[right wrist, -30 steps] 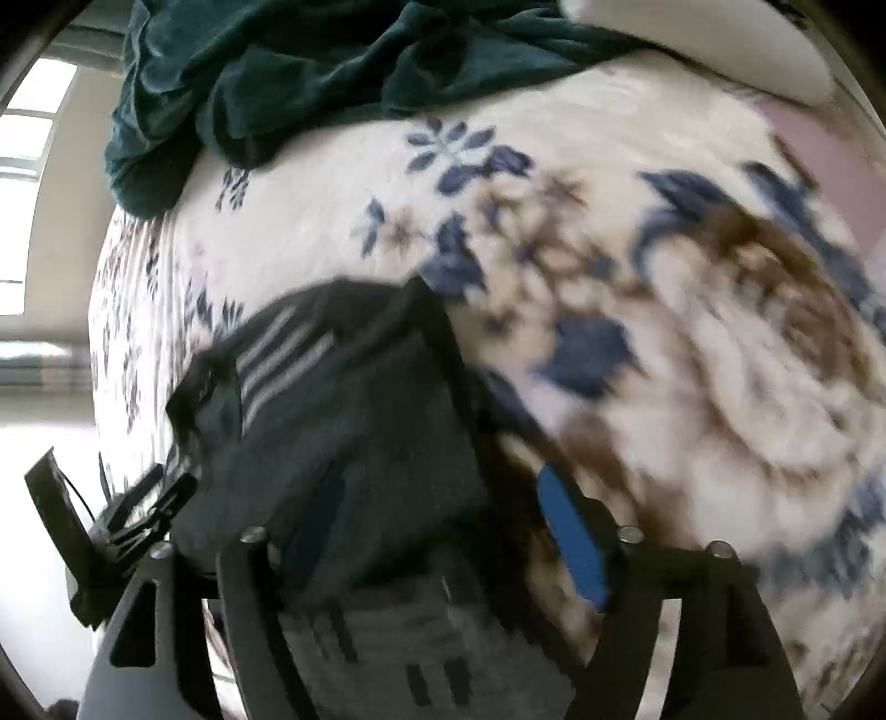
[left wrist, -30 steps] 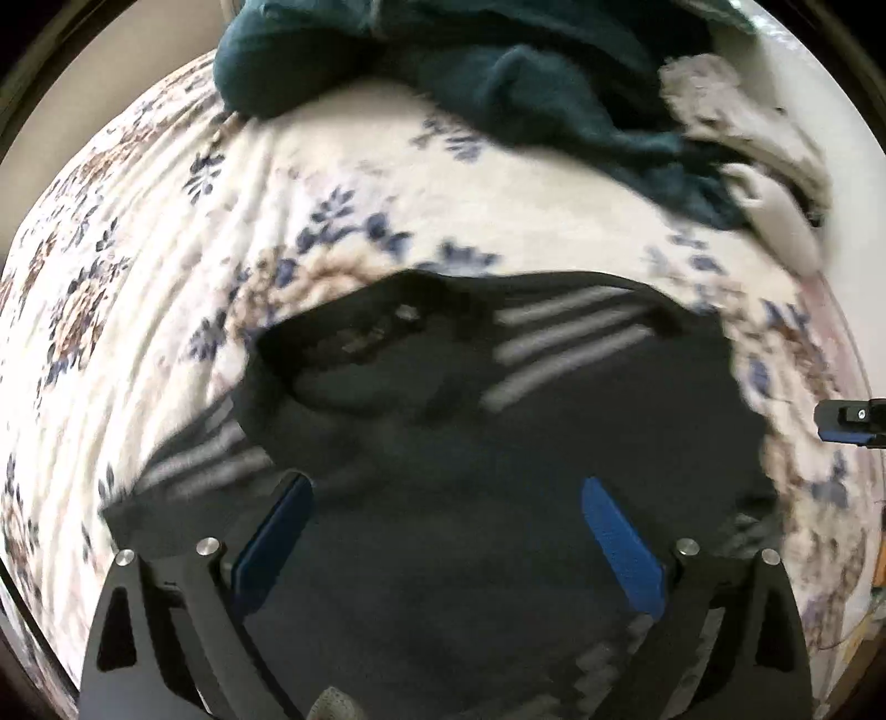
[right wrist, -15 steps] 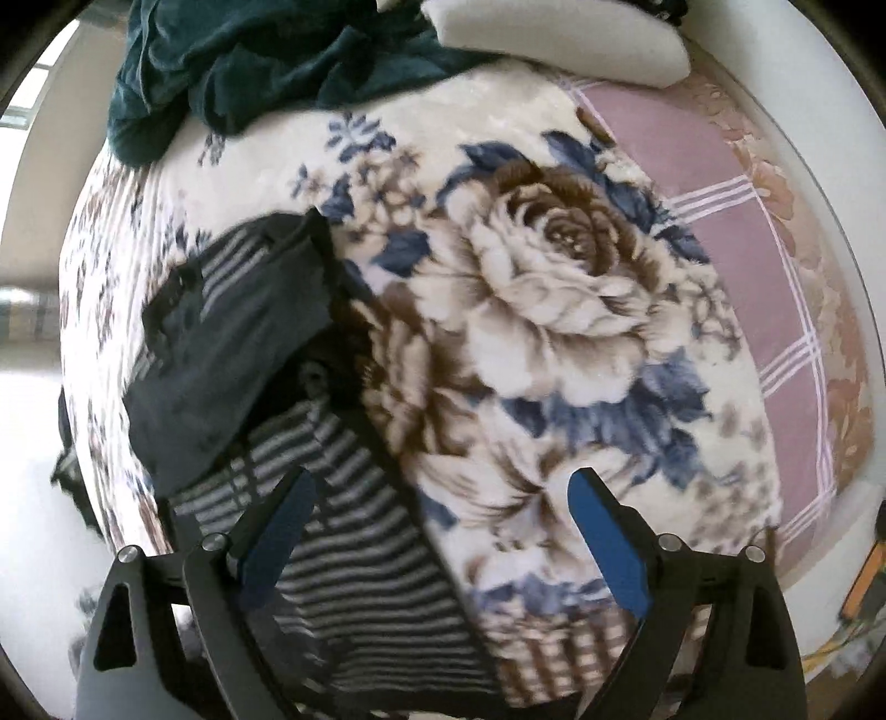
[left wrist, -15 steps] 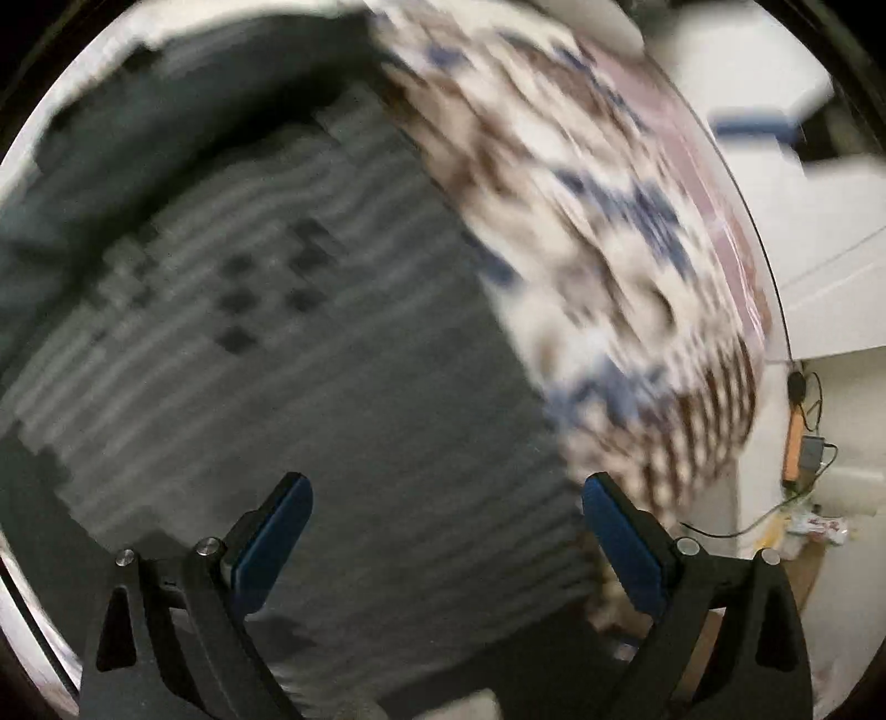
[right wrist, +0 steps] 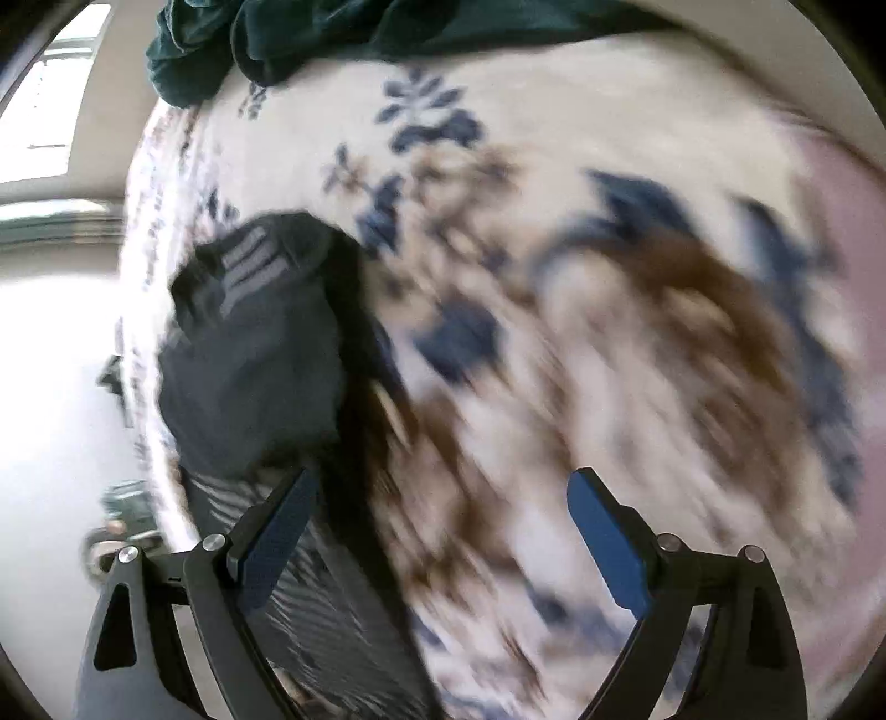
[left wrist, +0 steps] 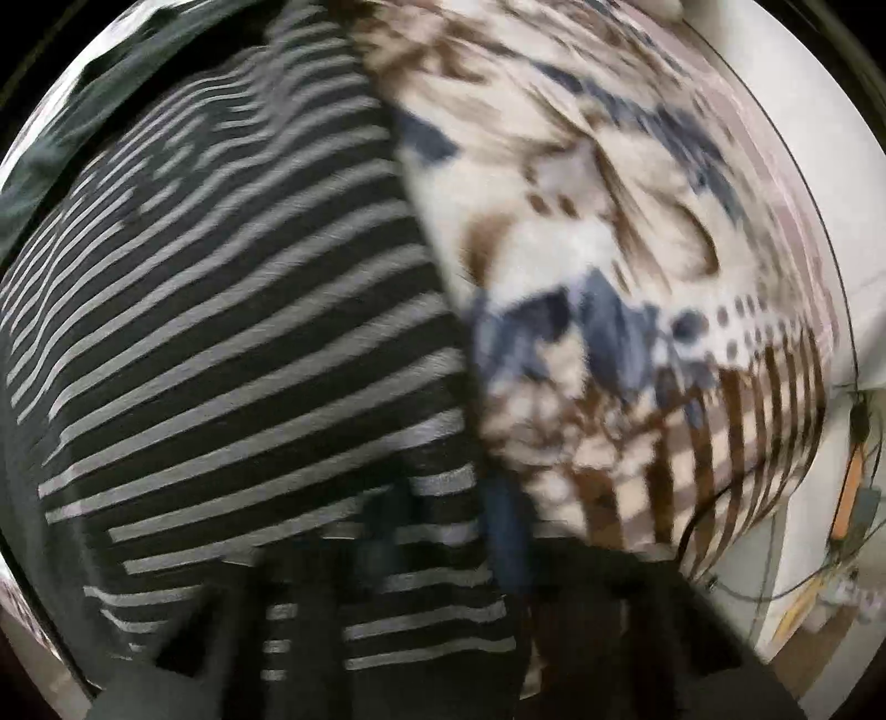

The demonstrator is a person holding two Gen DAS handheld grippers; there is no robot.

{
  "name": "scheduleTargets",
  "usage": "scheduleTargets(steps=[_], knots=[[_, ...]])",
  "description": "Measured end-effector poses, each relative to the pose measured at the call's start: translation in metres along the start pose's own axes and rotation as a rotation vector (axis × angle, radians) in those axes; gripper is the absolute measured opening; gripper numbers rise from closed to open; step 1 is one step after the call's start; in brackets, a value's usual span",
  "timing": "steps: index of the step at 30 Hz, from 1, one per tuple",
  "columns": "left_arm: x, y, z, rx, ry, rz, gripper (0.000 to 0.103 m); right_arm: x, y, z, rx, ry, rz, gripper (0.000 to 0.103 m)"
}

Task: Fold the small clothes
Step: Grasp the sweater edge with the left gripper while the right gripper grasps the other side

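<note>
A black garment with grey stripes (left wrist: 238, 332) lies on the floral blanket (left wrist: 598, 232) and fills the left of the left wrist view. My left gripper (left wrist: 443, 554) is blurred; its jaws look drawn together on the garment's lower right edge. In the right wrist view the same garment (right wrist: 255, 354) lies at the left, its plain dark upper part folded over the striped part. My right gripper (right wrist: 437, 543) is open and empty, its left finger over the garment's edge and its right finger over the blanket (right wrist: 609, 310).
A dark teal blanket (right wrist: 310, 39) is bunched at the far end of the bed. The bed's right edge shows in the left wrist view, with cables and an orange object (left wrist: 847, 498) on the floor beyond. A bright window (right wrist: 50, 99) is at the left.
My left gripper has swung from the garment's dark top to its striped lower edge and its jaws have drawn in there. My right gripper has dropped closer to the bed and stays open.
</note>
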State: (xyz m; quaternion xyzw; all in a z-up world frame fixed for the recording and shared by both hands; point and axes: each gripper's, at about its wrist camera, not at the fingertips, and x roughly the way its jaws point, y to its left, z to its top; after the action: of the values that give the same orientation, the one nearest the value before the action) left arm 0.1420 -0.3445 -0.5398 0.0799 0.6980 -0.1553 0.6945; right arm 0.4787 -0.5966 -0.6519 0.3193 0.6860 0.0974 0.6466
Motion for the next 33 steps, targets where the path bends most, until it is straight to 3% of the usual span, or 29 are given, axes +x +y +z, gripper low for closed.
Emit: scheduleTargets(steps=[3,4,8,9,10,11,14,17,19,21,22,23,28,33], knots=[[-0.007,0.014,-0.001,-0.047,-0.003,-0.039,0.004,0.032,0.007,0.037,0.024,0.024,0.097,0.084],[-0.009,0.016,-0.002,-0.05,-0.008,-0.042,0.004,0.042,0.01,0.047,0.032,0.034,0.123,0.075],[-0.025,0.021,-0.003,-0.063,-0.026,-0.068,0.004,0.074,0.027,0.072,0.028,0.067,0.156,0.066],[-0.029,0.021,-0.004,-0.068,-0.031,-0.074,0.004,0.076,0.031,0.074,0.027,0.061,0.156,0.058],[-0.034,0.022,-0.003,-0.073,-0.035,-0.079,0.004,0.078,0.035,0.076,0.023,0.067,0.172,0.028],[-0.039,0.023,-0.003,-0.084,-0.039,-0.089,0.004,0.079,0.039,0.077,0.022,0.076,0.185,0.018],[-0.051,0.029,-0.002,-0.097,-0.048,-0.105,0.004,0.086,0.051,0.079,-0.012,0.098,0.171,0.018],[-0.054,0.034,0.001,-0.09,-0.05,-0.112,0.004,0.104,0.044,0.086,0.064,0.163,0.182,0.026],[-0.057,0.043,0.001,-0.09,-0.05,-0.117,0.004,0.109,0.041,0.088,0.092,0.174,0.209,0.026],[-0.06,0.05,0.004,-0.102,-0.05,-0.13,0.004,0.107,0.044,0.086,0.08,0.159,0.207,0.025],[-0.063,0.055,0.002,-0.107,-0.055,-0.134,0.004,0.105,0.046,0.084,0.076,0.15,0.208,0.014],[-0.068,0.059,0.002,-0.117,-0.063,-0.14,0.004,0.102,0.046,0.083,0.083,0.141,0.215,0.011],[-0.101,0.098,-0.008,-0.196,-0.104,-0.18,0.004,0.069,0.07,0.079,0.058,0.048,0.201,0.01],[-0.13,0.162,-0.031,-0.305,-0.133,-0.229,0.004,0.041,0.127,0.07,0.016,0.0,0.185,0.009]])
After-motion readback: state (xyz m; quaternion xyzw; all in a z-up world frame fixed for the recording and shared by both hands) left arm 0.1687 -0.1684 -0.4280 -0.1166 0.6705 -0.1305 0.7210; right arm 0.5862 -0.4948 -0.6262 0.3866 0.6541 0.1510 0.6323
